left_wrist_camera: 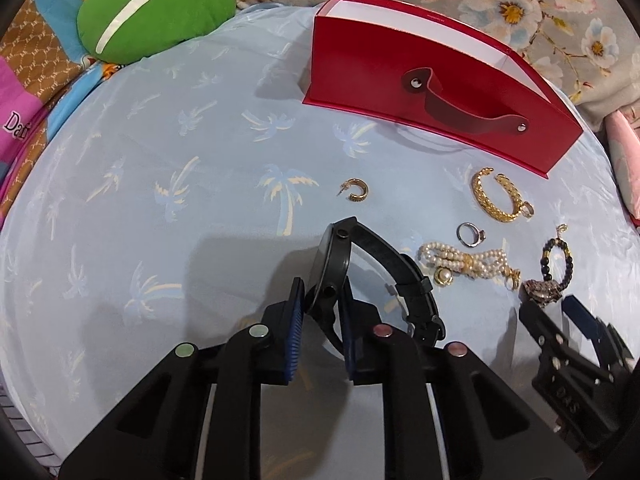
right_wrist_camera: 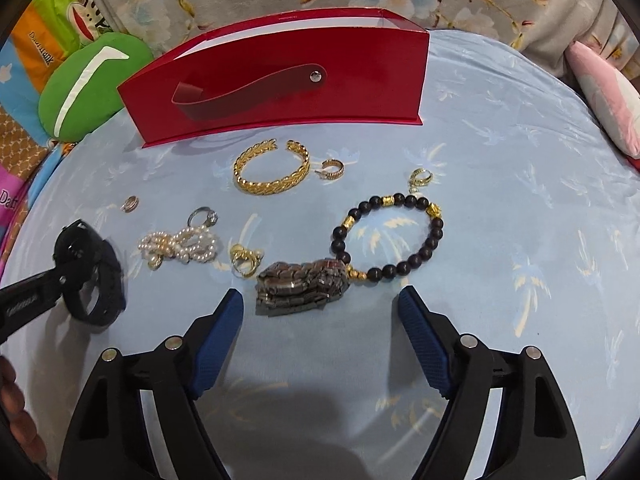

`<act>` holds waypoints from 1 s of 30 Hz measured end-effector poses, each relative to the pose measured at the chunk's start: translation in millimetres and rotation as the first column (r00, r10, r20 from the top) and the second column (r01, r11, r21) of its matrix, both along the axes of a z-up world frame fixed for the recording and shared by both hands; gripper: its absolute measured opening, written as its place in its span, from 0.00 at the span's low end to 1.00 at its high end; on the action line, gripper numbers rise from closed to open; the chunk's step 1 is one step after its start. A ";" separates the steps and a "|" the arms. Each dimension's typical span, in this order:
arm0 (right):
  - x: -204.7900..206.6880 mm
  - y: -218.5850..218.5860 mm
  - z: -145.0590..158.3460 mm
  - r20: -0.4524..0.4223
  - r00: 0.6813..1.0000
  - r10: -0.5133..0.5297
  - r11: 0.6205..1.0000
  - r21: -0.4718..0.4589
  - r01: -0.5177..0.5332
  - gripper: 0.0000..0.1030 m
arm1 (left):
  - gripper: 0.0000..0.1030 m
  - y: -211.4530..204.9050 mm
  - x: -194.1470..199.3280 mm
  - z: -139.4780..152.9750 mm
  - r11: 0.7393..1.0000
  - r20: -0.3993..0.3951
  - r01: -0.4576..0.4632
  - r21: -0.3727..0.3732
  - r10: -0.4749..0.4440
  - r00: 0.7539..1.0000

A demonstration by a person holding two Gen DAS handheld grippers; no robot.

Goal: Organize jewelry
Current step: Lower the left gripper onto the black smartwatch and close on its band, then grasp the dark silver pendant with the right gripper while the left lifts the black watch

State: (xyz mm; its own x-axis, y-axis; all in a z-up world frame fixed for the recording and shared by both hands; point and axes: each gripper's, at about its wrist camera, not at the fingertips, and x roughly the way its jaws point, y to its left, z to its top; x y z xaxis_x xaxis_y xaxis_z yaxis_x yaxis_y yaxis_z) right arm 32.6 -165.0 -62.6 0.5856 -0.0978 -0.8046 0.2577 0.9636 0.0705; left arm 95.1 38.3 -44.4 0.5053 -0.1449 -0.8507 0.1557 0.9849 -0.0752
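My left gripper (left_wrist_camera: 322, 292) is shut on the case of a black watch (left_wrist_camera: 332, 264), which stands on edge with its strap trailing right. In the right wrist view the same watch (right_wrist_camera: 88, 272) sits at far left in that gripper (right_wrist_camera: 68, 276). My right gripper (right_wrist_camera: 320, 296) is open, its blue fingertips (right_wrist_camera: 230, 304) on either side of a grey metal charm (right_wrist_camera: 304, 284) joined to a black bead bracelet (right_wrist_camera: 400, 236), with no pad touching it. Behind them lie a pearl bracelet (right_wrist_camera: 180, 246), a silver ring (right_wrist_camera: 202, 216), a gold cuff (right_wrist_camera: 272, 172) and small gold earrings (right_wrist_camera: 330, 170).
An open red box (right_wrist_camera: 280, 92) with a strap handle stands at the back of the light blue palm-print sheet (right_wrist_camera: 520, 240). A green cushion (right_wrist_camera: 92, 88) lies at back left and a pink pillow (right_wrist_camera: 608, 108) at the right edge. A lone gold hoop (left_wrist_camera: 354, 190) lies ahead of the watch.
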 end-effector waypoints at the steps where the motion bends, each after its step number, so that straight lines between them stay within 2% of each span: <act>1: 1.5 -0.2 0.1 0.004 1.000 -0.004 1.000 -0.002 0.004 0.73 | 0.16 0.1 -1.8 1.2 1.000 0.003 0.002 -0.002 -0.002 1.000; 3: 3.5 -0.7 1.3 0.016 1.000 -0.007 1.000 -0.010 0.007 0.56 | 0.16 -0.2 -4.3 3.7 1.000 0.002 0.011 -0.011 -0.011 1.000; 4: 4.7 -1.0 1.6 0.018 1.000 0.000 1.000 0.000 0.000 0.53 | 0.16 -0.7 -5.3 4.5 1.000 0.004 0.013 -0.011 -0.013 1.000; 5: 5.1 -1.4 2.5 0.022 1.000 0.002 1.000 0.001 -0.002 0.41 | 0.16 -2.0 -6.7 5.4 1.000 0.011 0.017 -0.002 -0.017 1.000; 14: -4.3 -3.3 6.3 0.028 0.999 0.026 0.998 0.058 -0.027 0.39 | 0.16 -8.4 -16.5 14.3 0.999 0.033 0.052 0.000 -0.052 0.998; 16: -9.0 -3.5 10.5 0.039 0.999 0.027 0.997 0.065 -0.029 0.38 | 0.16 -9.5 -18.4 16.7 0.998 0.039 0.057 -0.001 -0.057 0.998; 18: -13.6 -2.9 15.8 0.052 0.998 0.030 0.997 0.064 -0.033 0.34 | 0.16 -11.1 -21.6 20.5 0.998 0.048 0.064 -0.001 -0.064 0.997; 27: -29.6 -3.0 40.2 0.107 0.993 0.044 0.996 0.068 -0.052 0.34 | 0.16 -17.5 -33.2 42.9 0.996 0.102 0.091 -0.006 -0.090 0.991; 30: -31.7 -5.8 49.0 0.124 0.991 0.047 0.996 0.072 -0.057 0.28 | 0.16 -20.5 -34.1 53.7 0.995 0.132 0.101 0.001 -0.100 0.986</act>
